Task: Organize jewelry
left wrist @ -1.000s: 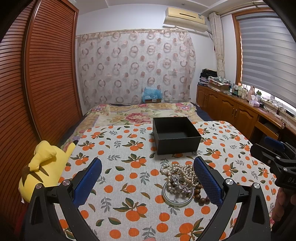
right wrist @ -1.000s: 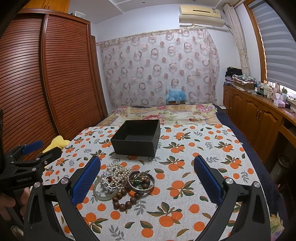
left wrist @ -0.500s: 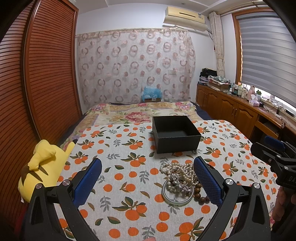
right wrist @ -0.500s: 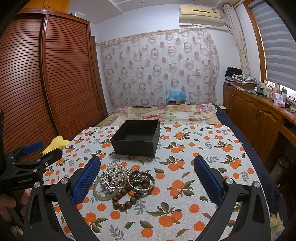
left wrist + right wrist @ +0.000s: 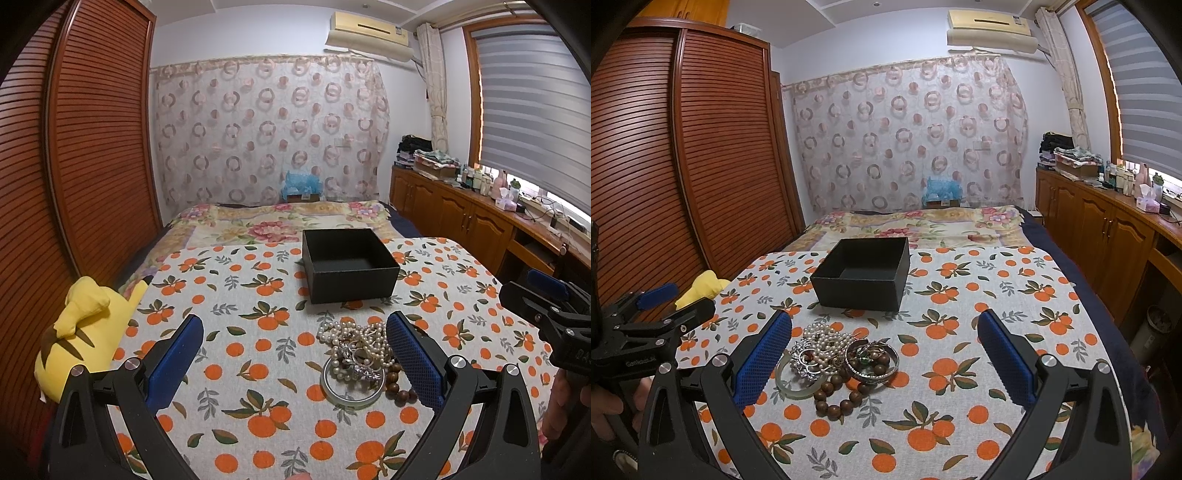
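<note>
A heap of jewelry lies on the orange-print cloth: pearl strands, a pale bangle, a silver brooch and brown wooden beads. In the right wrist view the heap also shows a silver bangle. An empty black box stands just behind the heap; it also shows in the right wrist view. My left gripper is open and empty, its right finger beside the heap. My right gripper is open and empty, the heap near its left finger.
A yellow plush toy lies at the cloth's left edge. A wooden wardrobe runs along the left, low cabinets along the right. A flowered bedspread lies behind the box.
Both grippers have barely moved; the view has shifted only slightly. The jewelry and box lie as before.
</note>
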Motion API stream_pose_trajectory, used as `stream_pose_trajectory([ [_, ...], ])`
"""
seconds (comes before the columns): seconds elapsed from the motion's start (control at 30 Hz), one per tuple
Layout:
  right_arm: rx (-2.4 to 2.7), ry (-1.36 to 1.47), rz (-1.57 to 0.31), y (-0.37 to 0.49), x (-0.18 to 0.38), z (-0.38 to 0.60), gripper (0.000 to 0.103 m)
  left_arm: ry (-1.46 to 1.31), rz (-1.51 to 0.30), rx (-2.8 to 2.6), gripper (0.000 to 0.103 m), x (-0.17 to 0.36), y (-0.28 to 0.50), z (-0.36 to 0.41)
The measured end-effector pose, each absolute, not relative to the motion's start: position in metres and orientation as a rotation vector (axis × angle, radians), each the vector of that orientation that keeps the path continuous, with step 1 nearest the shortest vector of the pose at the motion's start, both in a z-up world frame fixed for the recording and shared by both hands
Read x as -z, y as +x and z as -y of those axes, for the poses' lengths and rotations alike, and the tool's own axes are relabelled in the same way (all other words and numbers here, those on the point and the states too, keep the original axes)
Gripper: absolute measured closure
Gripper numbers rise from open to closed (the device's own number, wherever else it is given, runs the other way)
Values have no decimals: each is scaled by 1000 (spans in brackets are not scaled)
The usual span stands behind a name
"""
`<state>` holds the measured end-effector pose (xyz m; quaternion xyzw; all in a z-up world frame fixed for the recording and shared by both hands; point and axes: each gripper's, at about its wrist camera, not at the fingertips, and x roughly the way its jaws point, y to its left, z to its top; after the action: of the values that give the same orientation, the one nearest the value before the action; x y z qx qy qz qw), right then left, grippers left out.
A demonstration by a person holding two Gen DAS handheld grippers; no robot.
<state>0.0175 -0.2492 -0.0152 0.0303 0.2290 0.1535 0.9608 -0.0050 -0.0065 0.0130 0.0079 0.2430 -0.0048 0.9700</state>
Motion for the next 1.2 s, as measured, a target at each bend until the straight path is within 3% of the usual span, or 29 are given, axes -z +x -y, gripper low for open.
stream_pose_trajectory([
  [0.93, -356, 40, -524, 35, 41, 252, 3, 16, -614, 64, 7, 37, 18, 6],
  [1.2, -445, 13, -635, 57, 64, 247, 19, 26, -685, 102, 7, 53, 32, 9],
])
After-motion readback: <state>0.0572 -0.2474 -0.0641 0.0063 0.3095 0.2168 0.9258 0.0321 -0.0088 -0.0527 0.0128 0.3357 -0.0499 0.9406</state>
